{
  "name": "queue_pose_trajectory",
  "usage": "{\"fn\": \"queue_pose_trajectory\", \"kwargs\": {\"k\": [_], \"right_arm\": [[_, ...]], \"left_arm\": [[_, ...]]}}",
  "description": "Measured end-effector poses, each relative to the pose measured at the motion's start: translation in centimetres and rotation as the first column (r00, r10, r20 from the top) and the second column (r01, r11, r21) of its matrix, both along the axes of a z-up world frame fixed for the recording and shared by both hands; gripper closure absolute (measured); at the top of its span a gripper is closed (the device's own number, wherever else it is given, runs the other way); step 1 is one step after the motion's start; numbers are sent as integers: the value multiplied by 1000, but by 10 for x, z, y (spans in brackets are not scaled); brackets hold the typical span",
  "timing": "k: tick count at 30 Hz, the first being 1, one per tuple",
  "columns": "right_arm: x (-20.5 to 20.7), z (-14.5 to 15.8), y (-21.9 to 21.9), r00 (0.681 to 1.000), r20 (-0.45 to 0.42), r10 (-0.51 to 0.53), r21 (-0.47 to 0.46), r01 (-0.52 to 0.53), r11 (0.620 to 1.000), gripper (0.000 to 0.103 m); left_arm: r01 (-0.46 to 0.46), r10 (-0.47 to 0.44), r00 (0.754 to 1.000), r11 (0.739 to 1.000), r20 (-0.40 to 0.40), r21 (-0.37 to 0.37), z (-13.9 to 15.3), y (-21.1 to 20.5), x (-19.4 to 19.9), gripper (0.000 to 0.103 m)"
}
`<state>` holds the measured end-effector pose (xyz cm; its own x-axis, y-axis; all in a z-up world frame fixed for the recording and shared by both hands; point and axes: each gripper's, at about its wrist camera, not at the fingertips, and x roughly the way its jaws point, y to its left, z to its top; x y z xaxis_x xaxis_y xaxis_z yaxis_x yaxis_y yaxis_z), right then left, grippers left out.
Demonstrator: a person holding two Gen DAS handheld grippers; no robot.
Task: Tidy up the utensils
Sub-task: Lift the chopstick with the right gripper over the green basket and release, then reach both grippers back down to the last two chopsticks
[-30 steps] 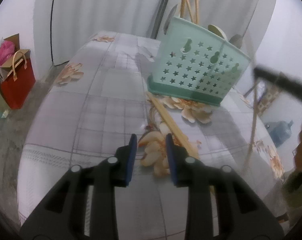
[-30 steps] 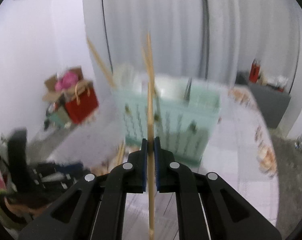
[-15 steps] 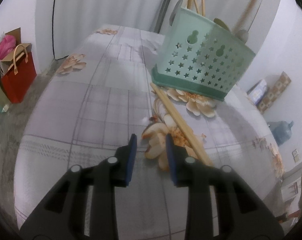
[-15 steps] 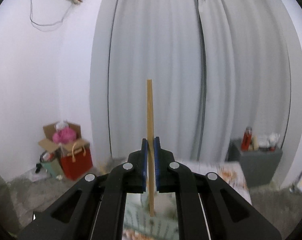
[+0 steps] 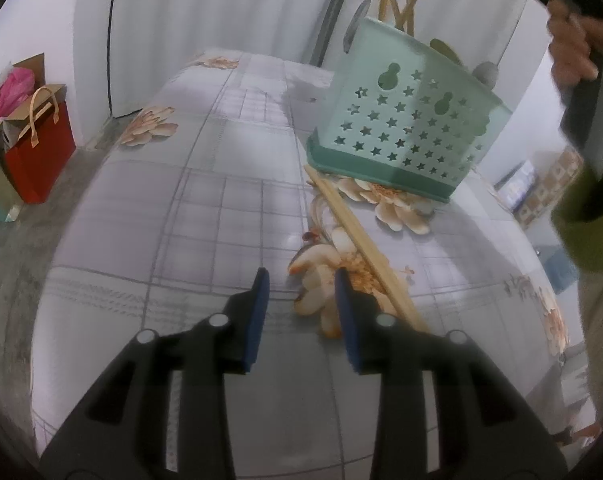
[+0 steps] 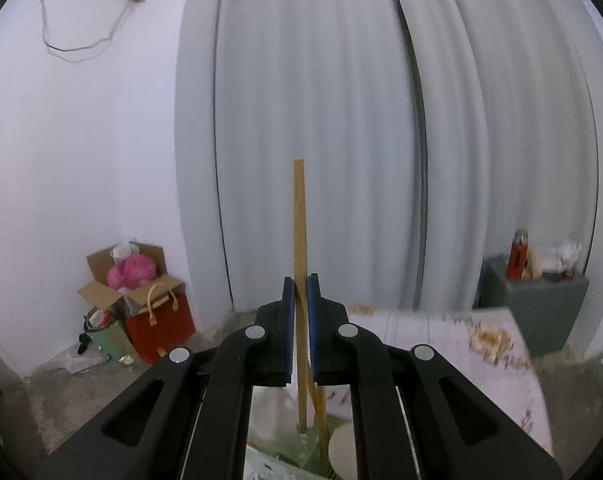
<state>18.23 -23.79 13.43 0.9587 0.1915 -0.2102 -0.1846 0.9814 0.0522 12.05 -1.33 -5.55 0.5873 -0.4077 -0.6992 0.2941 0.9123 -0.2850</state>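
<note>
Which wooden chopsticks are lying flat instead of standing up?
The pale wooden chopstick pair on the floral tablecloth, before the mint star-cut basket; the others stand inside it or in the right claw.

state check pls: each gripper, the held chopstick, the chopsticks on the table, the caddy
left gripper: open, nothing between the pads
right gripper: shut on one chopstick
held chopstick: upright, lower end over the caddy
chopsticks on the table: lying flat, not picked up
green utensil caddy: upright on the table, chopsticks and spoons standing inside

My mint-green basket (image 5: 405, 120) had star cut-outs; the tablecloth (image 5: 205, 200) was grey-checked with peach flowers (the chopsticks (image 5: 361, 248) were pale tan).
</note>
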Motion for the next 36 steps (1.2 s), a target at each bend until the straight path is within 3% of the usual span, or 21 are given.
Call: {"fn": "queue_pose_trajectory", "kwargs": {"k": [5,8,14,20,23,29,32,36], "right_arm": [[4,-37,-16,990,-137,-34,-12,33,999,95],[-9,-43,-25,988,-140,-64,-32,60,998,95],[-41,-45,-52,985,-148,-85,23,89,996,90],[-68,-68,-72,968,-239,-78,66,96,993,90],[-76,-96,-74,941,-337,-33,91,67,994,90],[-90,-168,-59,843,-535,58,139,20,990,90],[-95,-190,-56,808,-584,78,158,19,987,90],[-96,-202,-55,790,-605,101,174,8,985,90]], "left_arm": [[3,-3,1000,1000,1,-2,1,0,0,70],[7,-7,1000,1000,0,0,1,-1,0,70],[14,-14,1000,1000,1,11,2,-7,-1,70],[26,-26,1000,999,7,18,3,-11,-3,70],[38,-38,999,999,6,9,4,-13,-3,70],[92,-93,996,996,-12,-19,4,-26,-2,70],[118,-118,993,993,0,7,4,-38,-3,70],[128,-129,992,990,0,59,1,-51,-2,70]]}}
